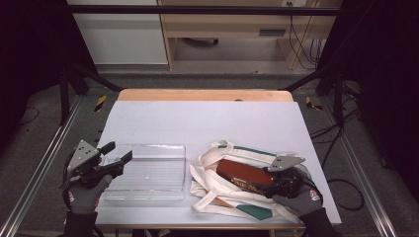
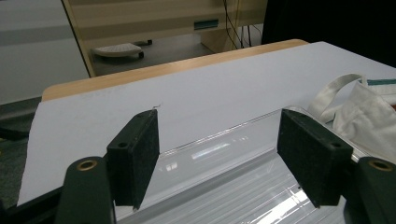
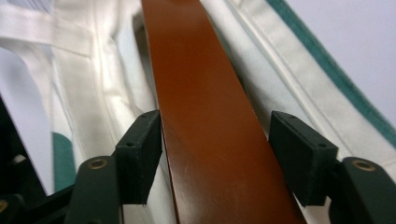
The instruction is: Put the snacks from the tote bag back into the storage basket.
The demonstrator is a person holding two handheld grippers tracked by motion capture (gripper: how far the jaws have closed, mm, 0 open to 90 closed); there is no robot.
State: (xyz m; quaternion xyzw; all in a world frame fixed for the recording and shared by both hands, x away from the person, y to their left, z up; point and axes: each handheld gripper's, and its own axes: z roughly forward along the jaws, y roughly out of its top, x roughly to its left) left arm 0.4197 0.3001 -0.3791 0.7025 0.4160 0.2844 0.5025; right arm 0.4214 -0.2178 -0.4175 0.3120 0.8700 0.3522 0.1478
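We're closing in on the brown box lying on the white tote bag by the desk's near right corner. Our right gripper straddles it, pads not yet pressing. Next: squeeze and lift. Our left gripper hangs open over the clear tray.

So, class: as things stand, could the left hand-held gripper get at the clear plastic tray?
Probably yes. The left hand-held gripper hovers open at the clear plastic tray, at its left edge, with nothing between them; the tote bag lies off to the right.
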